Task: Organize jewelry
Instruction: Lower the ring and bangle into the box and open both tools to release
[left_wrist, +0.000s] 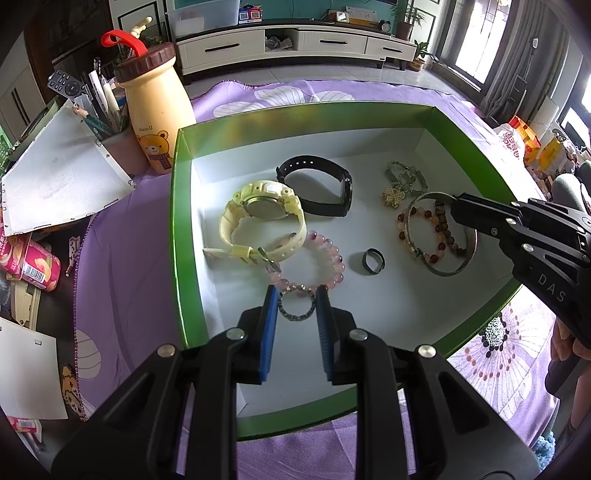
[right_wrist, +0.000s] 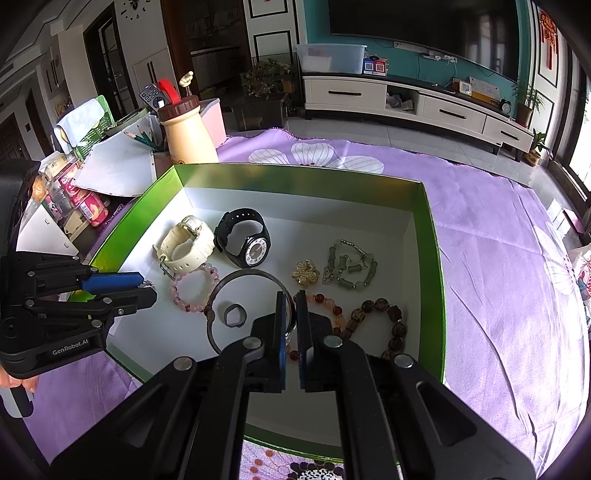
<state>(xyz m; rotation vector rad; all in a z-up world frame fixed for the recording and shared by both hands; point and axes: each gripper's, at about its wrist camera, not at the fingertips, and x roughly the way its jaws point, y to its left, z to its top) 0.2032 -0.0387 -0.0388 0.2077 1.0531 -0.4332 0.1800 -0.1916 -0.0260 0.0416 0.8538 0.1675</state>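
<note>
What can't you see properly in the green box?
- Right wrist view: part of the metal bangle and some orange beads are hidden behind the right gripper fingers.
- Left wrist view: the black watch lies edge-on, hiding its dial.
- Left wrist view: the box's near wall is covered by the left gripper.

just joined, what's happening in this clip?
A person with a handheld gripper in each hand is sorting jewelry in a green box on a purple cloth. The left gripper is clamped on a small dark ring-shaped piece near the pink bead bracelet. The right gripper is shut on the metal bangle. Two watches, a small black ring and other bracelets lie loose in the box.
</note>
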